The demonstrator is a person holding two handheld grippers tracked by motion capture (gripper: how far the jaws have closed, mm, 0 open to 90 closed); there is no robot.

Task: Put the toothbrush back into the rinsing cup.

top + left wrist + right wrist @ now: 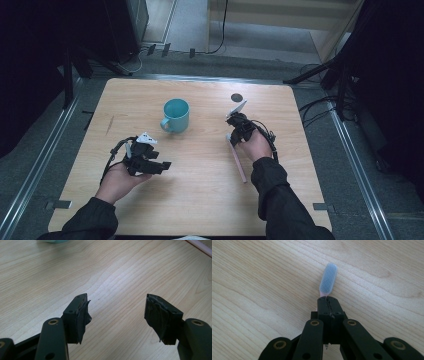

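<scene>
- Toothbrush (328, 281): in the right gripper view the closed jaws cover the neck; whether the pads clamp it or rest above it cannot be told. Handle hidden behind the gripper body.
- Toothbrush, high view (239, 165): head end hidden under the right gripper (235, 126); the handle emerges toward 5 o'clock.
- Mug (52, 241): cut off by the top edge at 11 o'clock in the left gripper view; blurred.
- Pink strip (200, 245) at 1 o'clock, left gripper view: cut off by the corner.
- Dark round mark (236, 97) on the table (200, 200): too small to identify.
- Sleeves (285, 210): cut off at 6 o'clock.

Wooden table (200, 200) on grey floor (30, 155)
</scene>
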